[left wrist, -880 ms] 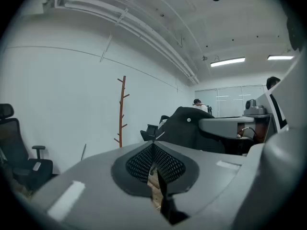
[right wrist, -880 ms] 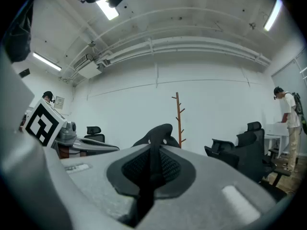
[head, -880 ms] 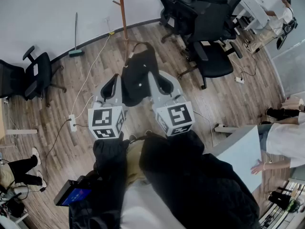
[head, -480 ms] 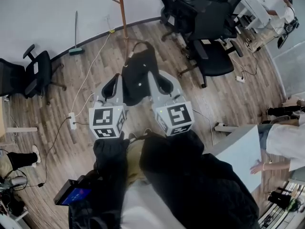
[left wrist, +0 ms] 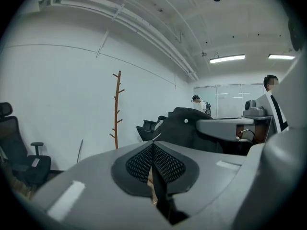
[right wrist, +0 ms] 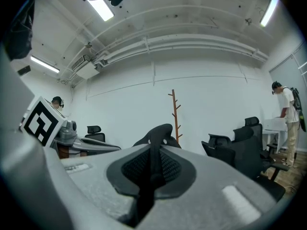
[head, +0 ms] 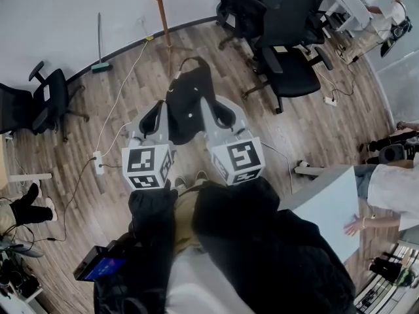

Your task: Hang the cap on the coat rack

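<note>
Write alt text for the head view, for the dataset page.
Seen from above, the left gripper and right gripper hold one black cap between them over a wood floor. A thin wooden coat rack stands ahead by the white wall, black office chairs to its right.

Office with swivel chairs (head: 288, 51), desk (head: 348, 10), wood floor (head: 327, 129).

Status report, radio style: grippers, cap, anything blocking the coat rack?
Left gripper, right gripper shut on cap. Cap not yet hung. Coat rack ahead; office chairs to its right.
</note>
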Tool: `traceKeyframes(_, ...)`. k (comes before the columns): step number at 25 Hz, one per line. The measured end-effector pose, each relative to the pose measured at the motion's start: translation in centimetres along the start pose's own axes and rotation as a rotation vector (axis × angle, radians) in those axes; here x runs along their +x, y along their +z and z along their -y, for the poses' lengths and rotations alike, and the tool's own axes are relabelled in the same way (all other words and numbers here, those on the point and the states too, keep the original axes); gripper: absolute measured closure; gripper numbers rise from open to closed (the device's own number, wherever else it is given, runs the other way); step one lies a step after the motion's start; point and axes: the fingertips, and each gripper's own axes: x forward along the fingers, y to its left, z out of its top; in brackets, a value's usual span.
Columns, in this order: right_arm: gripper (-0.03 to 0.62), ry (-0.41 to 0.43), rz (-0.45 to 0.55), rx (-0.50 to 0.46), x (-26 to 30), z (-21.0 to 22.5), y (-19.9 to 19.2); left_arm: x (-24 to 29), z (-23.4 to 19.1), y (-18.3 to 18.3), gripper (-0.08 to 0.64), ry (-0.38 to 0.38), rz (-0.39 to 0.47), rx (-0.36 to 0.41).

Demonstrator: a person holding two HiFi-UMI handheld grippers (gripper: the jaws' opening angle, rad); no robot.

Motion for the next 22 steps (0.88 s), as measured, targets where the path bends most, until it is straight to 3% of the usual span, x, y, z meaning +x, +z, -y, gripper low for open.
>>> traceKeyframes(11,0.585,0.018,-0.03,0.017,-0.6,2.0,-1.9,1.4,1.2,-1.8,0.558,0.026,-0.026,-0.022)
traceKeyframes(22,0.586,-0.01,-0.062,-0.025,6.6,3.8,-2.1,8.6,-4.3,-0.5,0.558,-0.002,-0.007,-0.062)
